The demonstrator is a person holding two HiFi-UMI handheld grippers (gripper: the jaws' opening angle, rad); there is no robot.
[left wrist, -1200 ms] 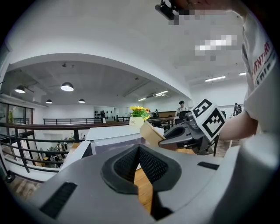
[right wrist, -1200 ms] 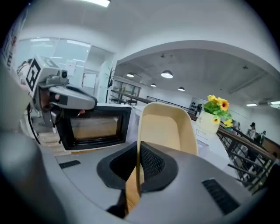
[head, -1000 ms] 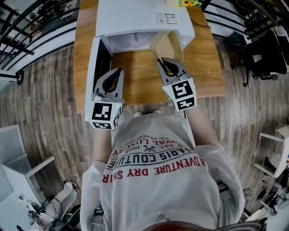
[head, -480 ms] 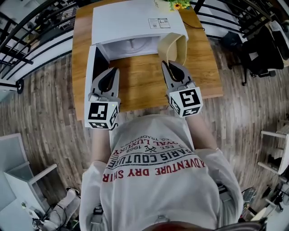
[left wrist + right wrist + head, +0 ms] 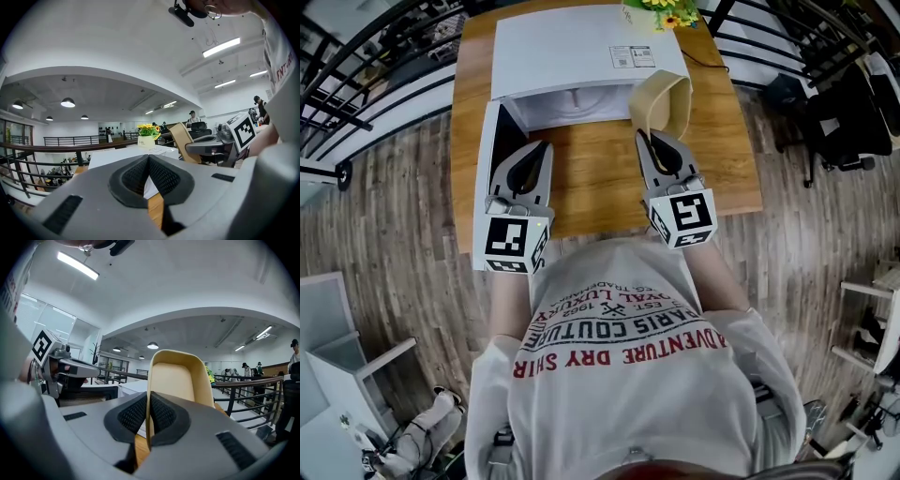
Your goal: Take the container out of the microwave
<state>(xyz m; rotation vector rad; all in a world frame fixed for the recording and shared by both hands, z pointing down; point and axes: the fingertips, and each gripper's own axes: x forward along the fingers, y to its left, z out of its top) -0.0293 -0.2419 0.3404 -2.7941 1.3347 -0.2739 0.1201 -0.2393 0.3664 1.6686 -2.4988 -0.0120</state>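
The shallow beige plastic container (image 5: 661, 101) has rounded corners and a smooth, pale inside, and no view lets you tell whether anything lies in it. It stands on its edge, its hollow side turned toward your left claw, and you hold it in the air above the brown wooden table (image 5: 591, 178). It hangs just before the open front of the white box-shaped microwave (image 5: 577, 47), at the right side of the opening, while the open microwave door (image 5: 492, 155) stands out at the left. Your right claw (image 5: 661, 141) is clamped on the container's near rim: in the right gripper view the thin beige wall (image 5: 174, 378) passes between the two dark ribbed pads (image 5: 132, 414), which press on it from both sides. Your left claw (image 5: 534, 150) has its jaws together, pads touching, with nothing between them, and it touches nothing.
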